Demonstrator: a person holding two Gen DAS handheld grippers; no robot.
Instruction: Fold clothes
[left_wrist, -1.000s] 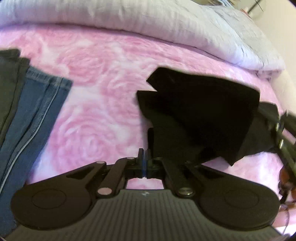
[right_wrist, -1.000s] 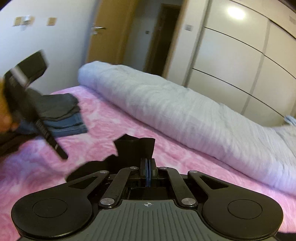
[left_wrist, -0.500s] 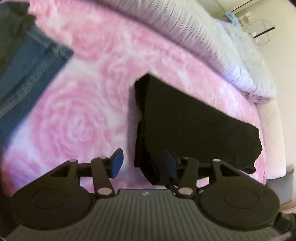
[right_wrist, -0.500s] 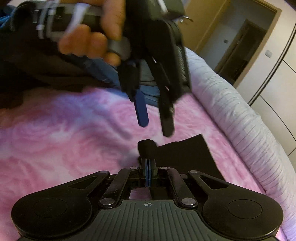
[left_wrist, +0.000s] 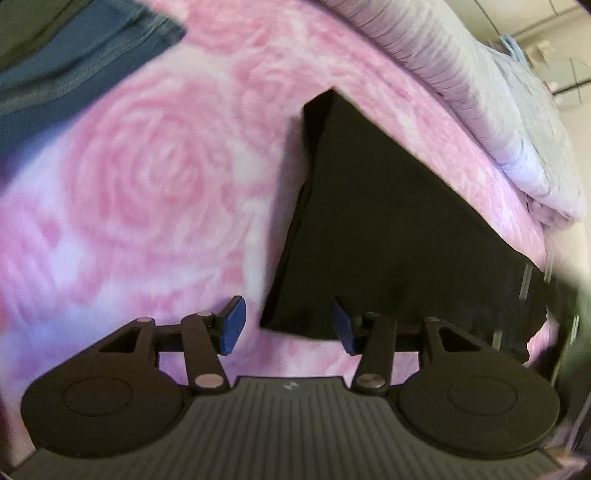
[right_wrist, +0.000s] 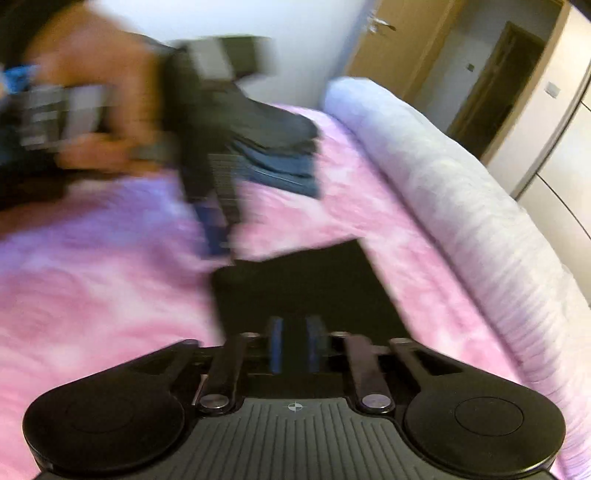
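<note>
Folded black garment (left_wrist: 388, 229) lying flat on the pink rose-print bedspread (left_wrist: 155, 177), filling centre-right of the left wrist frame. Left gripper (left_wrist: 286, 326) spread wide at the bottom, blue pads (left_wrist: 232, 325) apart, gripping nothing; right pad over the garment's near edge (contact unclear). In the right wrist view, right gripper (right_wrist: 294, 341) parted narrowly, nothing between the pads, the black cloth just beyond. Stacked jeans and dark clothes (right_wrist: 280, 155) upper centre, blurred hand (right_wrist: 99, 110) upper left. Pale rolled duvet (right_wrist: 461, 206) along the right.
</note>
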